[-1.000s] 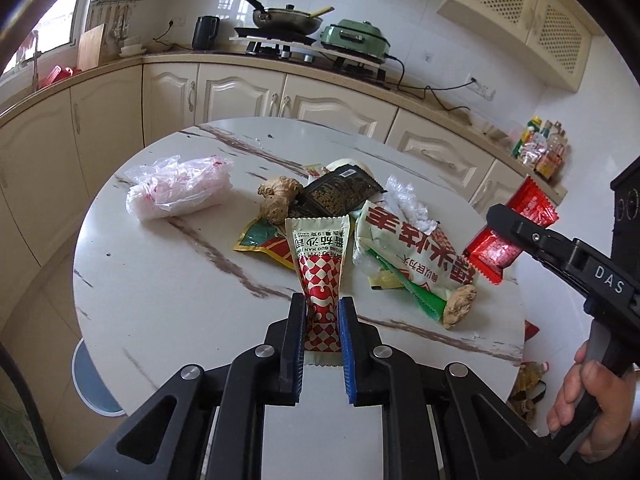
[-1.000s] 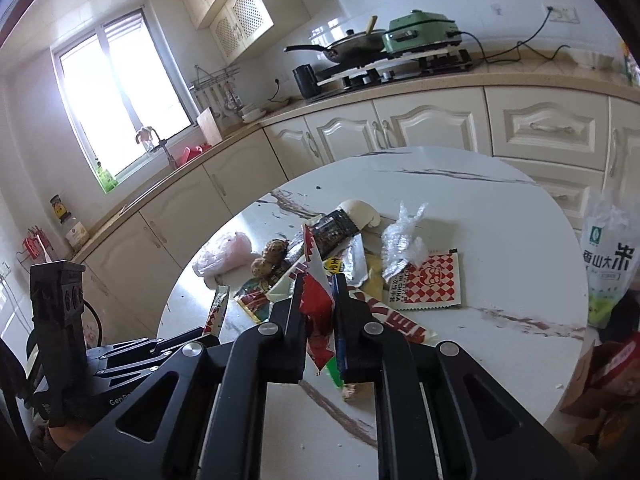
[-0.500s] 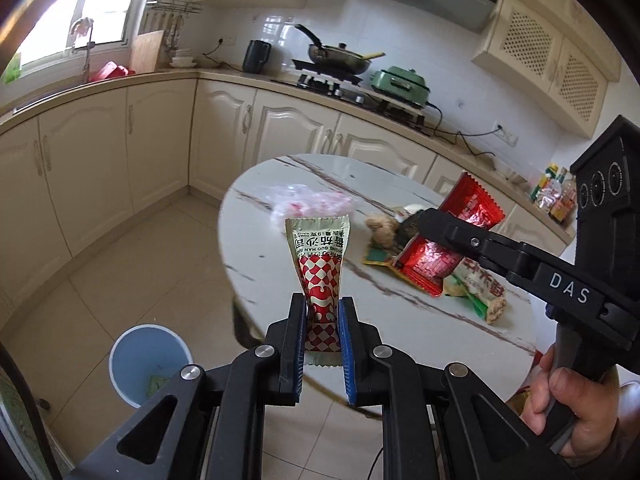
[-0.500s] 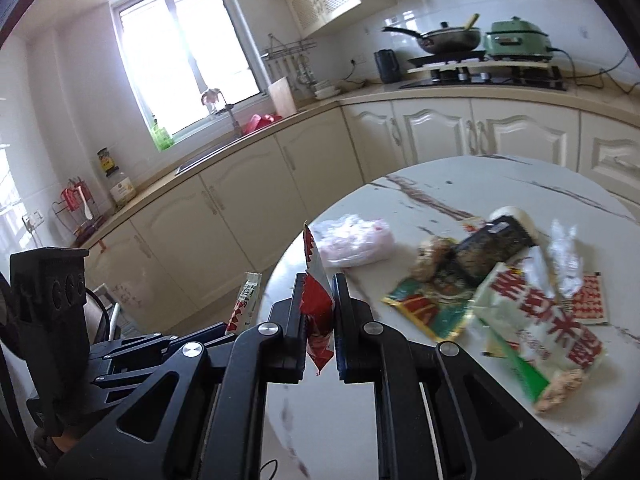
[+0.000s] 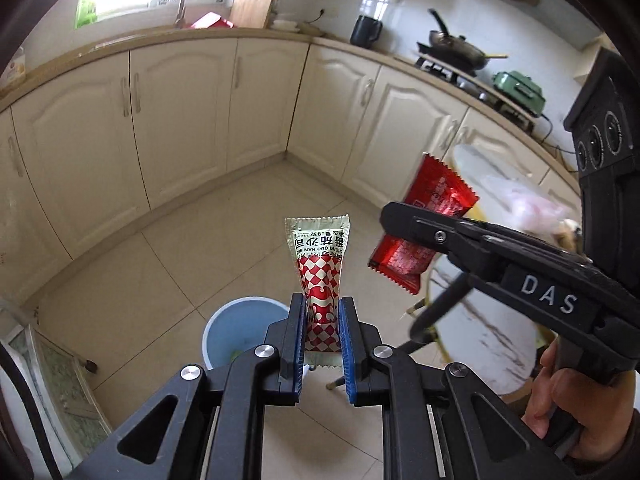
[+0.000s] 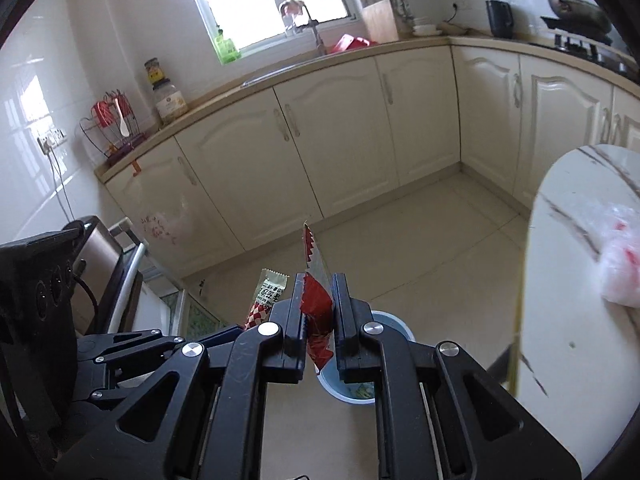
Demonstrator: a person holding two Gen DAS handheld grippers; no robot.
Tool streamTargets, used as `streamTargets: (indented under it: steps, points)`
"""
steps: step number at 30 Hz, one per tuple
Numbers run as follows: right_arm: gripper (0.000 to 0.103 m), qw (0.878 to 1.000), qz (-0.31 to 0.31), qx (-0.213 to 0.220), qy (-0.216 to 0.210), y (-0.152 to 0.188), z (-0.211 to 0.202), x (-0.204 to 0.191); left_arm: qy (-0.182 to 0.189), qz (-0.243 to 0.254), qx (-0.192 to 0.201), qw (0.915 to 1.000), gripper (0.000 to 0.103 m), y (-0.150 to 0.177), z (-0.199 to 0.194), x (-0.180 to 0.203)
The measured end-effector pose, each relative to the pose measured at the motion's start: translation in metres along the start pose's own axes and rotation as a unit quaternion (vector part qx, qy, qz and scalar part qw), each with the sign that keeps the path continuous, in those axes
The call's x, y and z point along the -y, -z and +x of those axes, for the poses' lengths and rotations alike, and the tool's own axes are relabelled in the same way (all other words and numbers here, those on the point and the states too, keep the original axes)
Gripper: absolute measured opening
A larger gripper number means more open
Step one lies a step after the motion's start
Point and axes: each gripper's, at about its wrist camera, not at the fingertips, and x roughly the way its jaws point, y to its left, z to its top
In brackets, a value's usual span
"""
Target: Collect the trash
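Below, on pale glossy floor tiles, stands a round light-blue plastic bin. Just above it the left hand-held gripper pinches a slim sachet between blue ribbed pads — crinkled foil, red-and-white checks low down, a pale printed band and crimped edge on top, standing upright. Beside it to the right, the right hand-held gripper is clamped on a shiny red wrapper with zigzag-cut ends, creased and seen edge-on. A marble-patterned round bench carries a blurred, crumpled clear bag.
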Motion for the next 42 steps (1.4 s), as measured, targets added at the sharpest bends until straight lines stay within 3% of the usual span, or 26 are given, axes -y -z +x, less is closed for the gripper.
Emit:
streamTargets:
  steps: [5,7,8,10,11,14,17,20,25,27,31,33,36,37,42]
  points:
    - [0.012,0.999,0.005,-0.031,0.001,-0.007,0.071,0.011,-0.019,-0.018,-0.035,0.999,0.012,-0.017,0.043,-0.04]
    - [0.017,0.999,0.013,-0.036,0.0,-0.011,0.094,0.017,-0.01,-0.033,-0.043,0.9985,0.014,-0.025,0.054,-0.055]
    - [0.024,0.999,0.015,-0.041,-0.003,-0.011,0.102,0.019,-0.01,-0.044,-0.047,0.9979,0.019,-0.029,0.06,-0.062]
    - [0.034,0.998,0.024,-0.05,0.002,-0.012,0.117,0.026,-0.026,-0.044,-0.06,0.9969,0.019,-0.033,0.072,-0.071]
    - [0.039,0.998,0.025,-0.051,0.009,-0.013,0.12,0.028,-0.032,-0.043,-0.064,0.9965,0.021,-0.036,0.076,-0.075]
    - [0.043,0.998,0.026,-0.046,0.025,-0.012,0.117,0.028,-0.034,-0.056,-0.074,0.9951,0.042,-0.045,0.082,-0.076]
    - [0.052,0.998,0.019,-0.035,0.05,-0.013,0.101,0.025,-0.039,-0.061,-0.059,0.9956,0.043,-0.049,0.07,-0.07]
    - [0.056,0.997,0.005,-0.017,0.078,-0.017,0.074,0.016,-0.048,-0.064,-0.035,0.9962,0.043,-0.045,0.046,-0.051]
    - [0.073,0.996,-0.002,0.027,0.083,-0.025,0.006,-0.002,-0.062,-0.046,0.029,0.9966,0.048,-0.034,-0.024,-0.006]
    - [0.077,0.995,-0.008,0.048,0.09,-0.026,-0.029,-0.011,-0.077,-0.035,0.061,0.9945,0.056,-0.028,-0.06,0.018]
    - [0.095,0.99,-0.016,0.091,0.105,-0.022,-0.104,-0.026,-0.1,-0.005,0.121,0.9876,0.073,-0.015,-0.128,0.063]
    - [0.096,0.987,-0.018,0.109,0.119,-0.017,-0.142,-0.033,-0.105,0.006,0.147,0.9836,0.081,-0.005,-0.157,0.09]
    - [0.097,0.981,-0.017,0.139,0.134,-0.006,-0.2,-0.041,-0.1,0.018,0.181,0.9783,0.085,0.012,-0.202,0.133]
    - [0.103,0.979,-0.016,0.145,0.142,-0.003,-0.215,-0.045,-0.098,0.023,0.191,0.9764,0.086,0.019,-0.216,0.145]
    - [0.103,0.967,-0.01,0.187,0.173,0.024,-0.3,-0.059,-0.092,0.049,0.235,0.9665,0.095,0.063,-0.272,0.196]
